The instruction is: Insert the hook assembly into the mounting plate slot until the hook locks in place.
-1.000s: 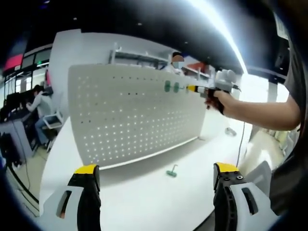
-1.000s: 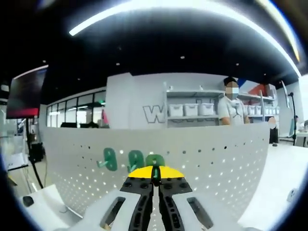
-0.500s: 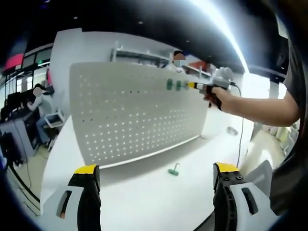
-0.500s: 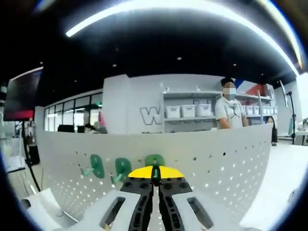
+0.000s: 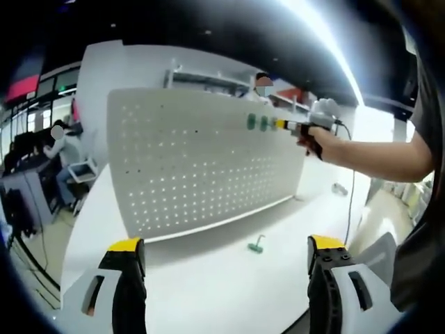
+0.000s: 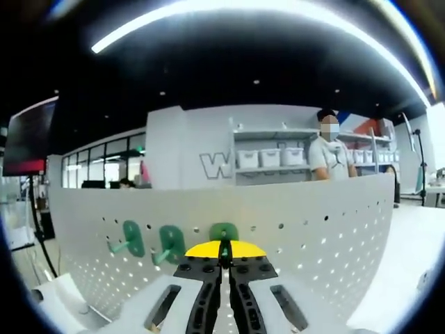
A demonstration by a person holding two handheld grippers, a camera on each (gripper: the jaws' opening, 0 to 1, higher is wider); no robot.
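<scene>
The white pegboard stands upright on the tabletop. The right tongs are clenched on a green hook at the board; misalignment could stop it locking. The left tongs are released; a spare hook lies on the tabletop.
</scene>
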